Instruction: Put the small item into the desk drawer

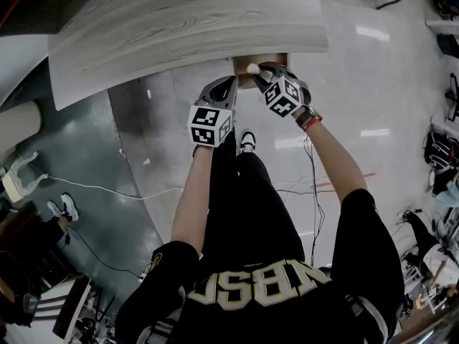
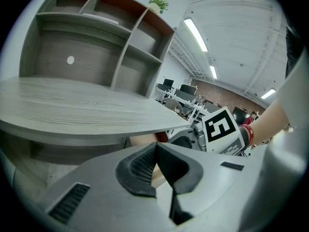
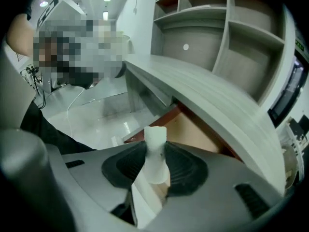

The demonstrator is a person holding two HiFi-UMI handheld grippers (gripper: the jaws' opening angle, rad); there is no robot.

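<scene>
A small white item (image 3: pixel 155 141), waisted like a spool, is clamped upright between the pads of my right gripper (image 3: pixel 155 153). In the head view this item (image 1: pixel 252 68) sits at the mouth of the open desk drawer (image 1: pixel 277 58), with the right gripper (image 1: pixel 271 77) just in front of it. The drawer's pale wood inside (image 3: pixel 193 134) shows right behind the item, under the desk top (image 3: pixel 203 88). My left gripper (image 1: pixel 228 86) hangs beside the right one, left of the drawer. Its pads meet at the tips with nothing held (image 2: pixel 155 151).
The grey wood-grain desk top (image 1: pixel 186 27) overhangs the drawer. A shelf unit (image 2: pixel 96 47) stands at the back of the desk. Below are the person's legs and shoe (image 1: pixel 246 142) on a glossy floor, with cables (image 1: pixel 107 188) to the left.
</scene>
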